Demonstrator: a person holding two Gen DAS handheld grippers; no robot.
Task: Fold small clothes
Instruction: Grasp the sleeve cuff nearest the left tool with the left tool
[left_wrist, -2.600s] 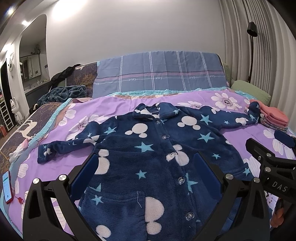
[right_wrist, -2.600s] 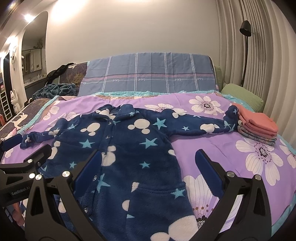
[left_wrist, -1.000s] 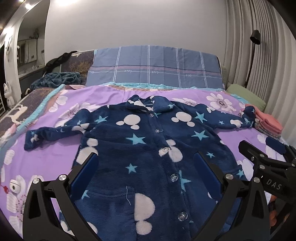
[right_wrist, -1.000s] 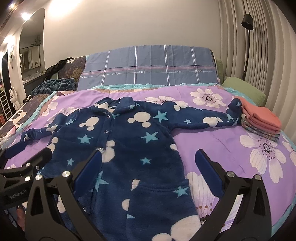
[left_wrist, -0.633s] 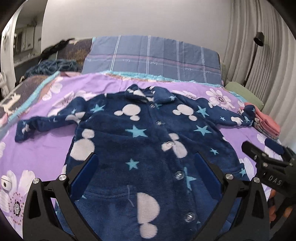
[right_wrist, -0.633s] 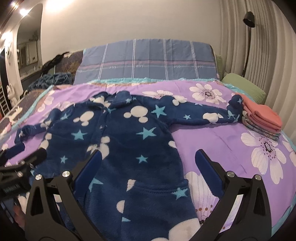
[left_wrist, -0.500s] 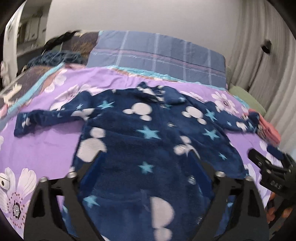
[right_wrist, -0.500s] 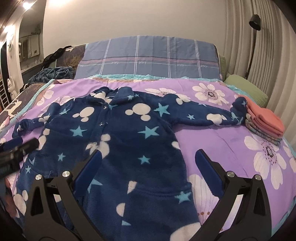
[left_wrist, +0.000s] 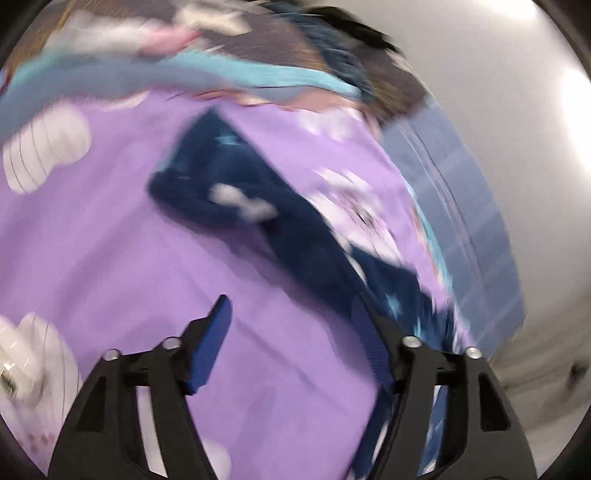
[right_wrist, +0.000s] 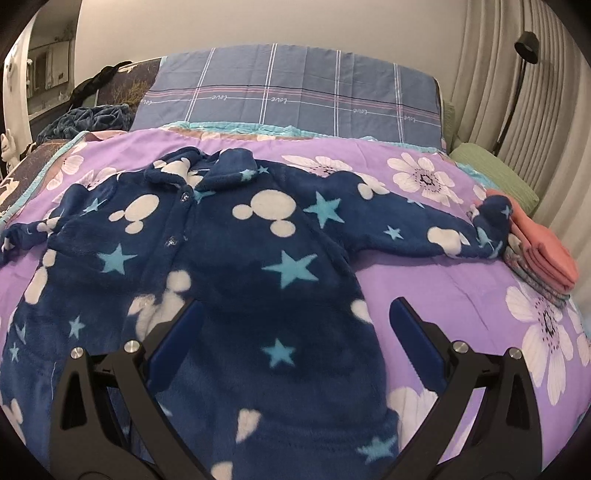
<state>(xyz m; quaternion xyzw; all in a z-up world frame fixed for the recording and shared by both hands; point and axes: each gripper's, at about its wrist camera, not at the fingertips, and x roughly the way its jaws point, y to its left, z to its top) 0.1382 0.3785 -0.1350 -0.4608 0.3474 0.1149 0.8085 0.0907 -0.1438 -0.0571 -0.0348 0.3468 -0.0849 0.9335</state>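
Fleece jacket (right_wrist: 236, 280) flat on bed (right_wrist: 436, 288) for folding — left tongs (left_wrist: 291, 332) spread near sleeve (left_wrist: 236, 203); right tongs (right_wrist: 295, 325) spread, empty.

Bed w/ purple floral bedspread (right_wrist: 424, 288) fills the space under and ahead of the jaws in the right wrist view. Straight ahead, far end: blue plaid headboard cover (right_wrist: 295, 99), plain pale wall (right_wrist: 258, 26) above it. Ahead-right: green pillow (right_wrist: 495, 173), ribbed cream curtain (right_wrist: 524, 122), black floor lamp (right_wrist: 526, 44) w/ thin stem. Ahead-left: dark patterned cover (right_wrist: 136, 85), crumpled teal blanket (right_wrist: 92, 116), arched opening (right_wrist: 44, 70) w/ shelves beyond. Left wrist view tilted and motion-blurred; only purple spread and grey wall readable.
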